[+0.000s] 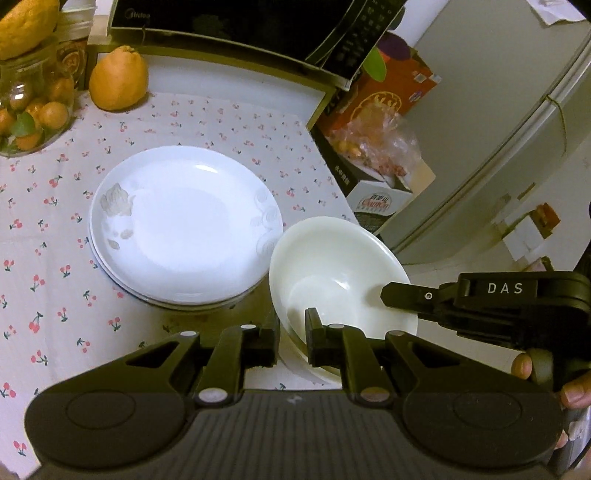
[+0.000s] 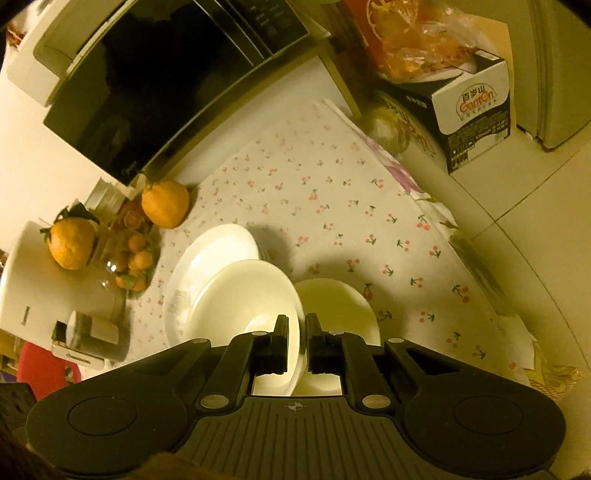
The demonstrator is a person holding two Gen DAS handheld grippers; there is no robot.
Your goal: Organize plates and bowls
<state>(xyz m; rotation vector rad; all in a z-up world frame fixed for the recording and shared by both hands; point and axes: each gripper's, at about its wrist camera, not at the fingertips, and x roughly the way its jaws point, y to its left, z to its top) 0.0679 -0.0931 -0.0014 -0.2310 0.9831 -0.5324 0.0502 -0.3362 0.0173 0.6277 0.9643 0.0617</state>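
Note:
A stack of white plates [image 1: 184, 225] sits on the cherry-print tablecloth [image 1: 55, 258]. My left gripper [image 1: 291, 328] is shut on the near rim of a white bowl [image 1: 332, 273], tilted, just right of the plates. My right gripper [image 1: 391, 291] reaches into that bowl from the right. In the right wrist view my right gripper [image 2: 296, 332] is shut on the rim of a white bowl [image 2: 240, 295] held over the plates [image 2: 218, 247]. Another white bowl [image 2: 340, 306] lies just right of it.
A microwave [image 1: 236, 26] stands at the back. An orange [image 1: 118, 77] and a glass jar of small oranges [image 1: 33, 107] stand at the back left. Boxes and a bag [image 1: 373, 147] stand off the table's right edge, beside a fridge [image 1: 498, 129].

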